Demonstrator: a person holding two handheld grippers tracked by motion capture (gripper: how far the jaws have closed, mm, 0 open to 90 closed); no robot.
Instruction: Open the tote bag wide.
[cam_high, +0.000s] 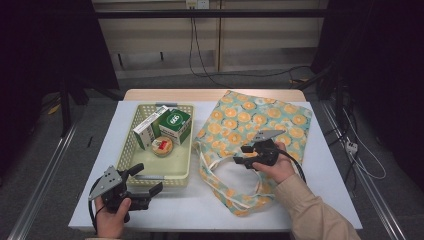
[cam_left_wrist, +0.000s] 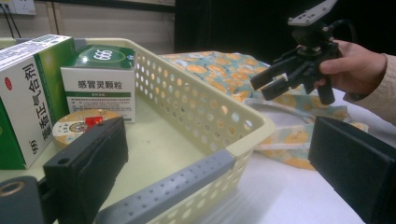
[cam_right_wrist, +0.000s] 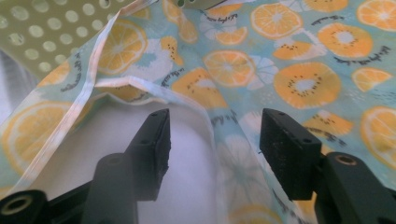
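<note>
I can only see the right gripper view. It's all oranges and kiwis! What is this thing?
Observer: It's a fruit-print cloth bag lying flat on the white table. The right tool is over its handle end, jaws open.
Operator: What's the dotty yellow thing in my corner?
Observer: A pale yellow basket just left of the bag. It holds two medicine boxes and a round tin.
Operator: Where's the other tool?
Observer: The left tool is at the basket's near end, jaws open either side of the rim, gripping nothing.
</note>
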